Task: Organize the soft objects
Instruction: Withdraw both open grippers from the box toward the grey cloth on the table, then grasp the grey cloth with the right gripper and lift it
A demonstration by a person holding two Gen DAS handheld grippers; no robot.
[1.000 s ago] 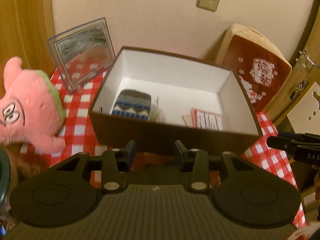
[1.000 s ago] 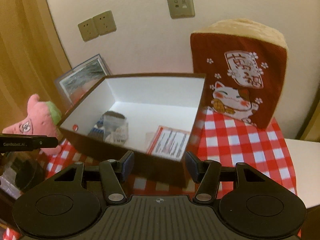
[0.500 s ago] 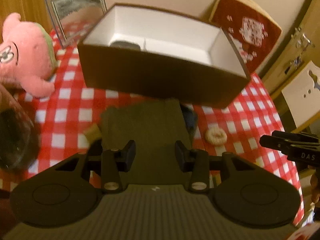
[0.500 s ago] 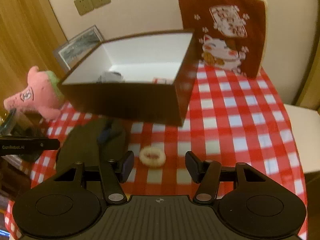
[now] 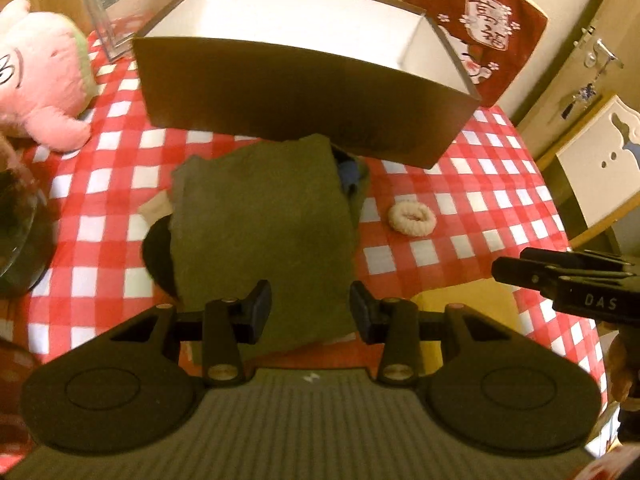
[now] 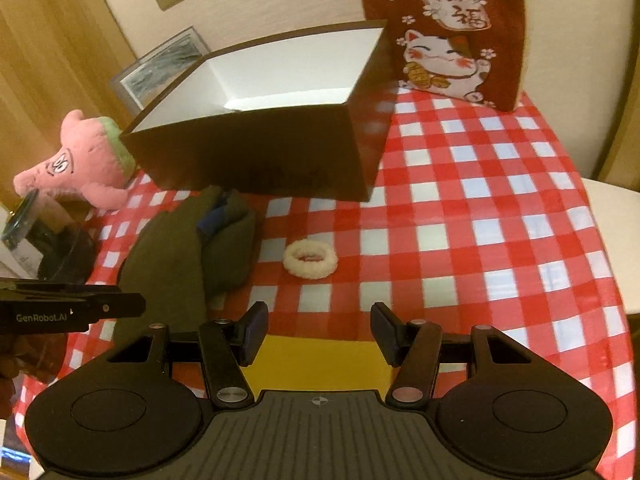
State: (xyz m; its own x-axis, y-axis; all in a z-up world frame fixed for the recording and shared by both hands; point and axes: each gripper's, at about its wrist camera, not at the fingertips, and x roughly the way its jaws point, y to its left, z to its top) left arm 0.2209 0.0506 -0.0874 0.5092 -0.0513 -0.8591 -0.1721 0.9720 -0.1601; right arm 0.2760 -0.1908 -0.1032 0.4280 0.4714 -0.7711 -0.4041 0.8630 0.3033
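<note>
I have both grippers over the red-checked desk (image 6: 500, 208), and I place everything against the brown box (image 6: 256, 152) at its middle. My left gripper (image 5: 311, 308) is released, jaws apart with nothing pinched, above the near end of the olive cloth (image 5: 260, 220) that lies just in front of the box, its far edge at the box's front wall. My right gripper (image 6: 318, 334) is likewise released and empty, above a yellow patch on the desk. The cream hair tie (image 6: 310, 259) lies in front of the box, beside the cloth and apart from it. A pink plush toy (image 6: 80, 160) sits beside the box, and a red cat cushion (image 6: 444, 28) stands behind it. From here I cannot see the box floor. I judge the sorting far from finished: cloth, hair tie and plush are all outside the box, and the cloth looks like my next pick.
</note>
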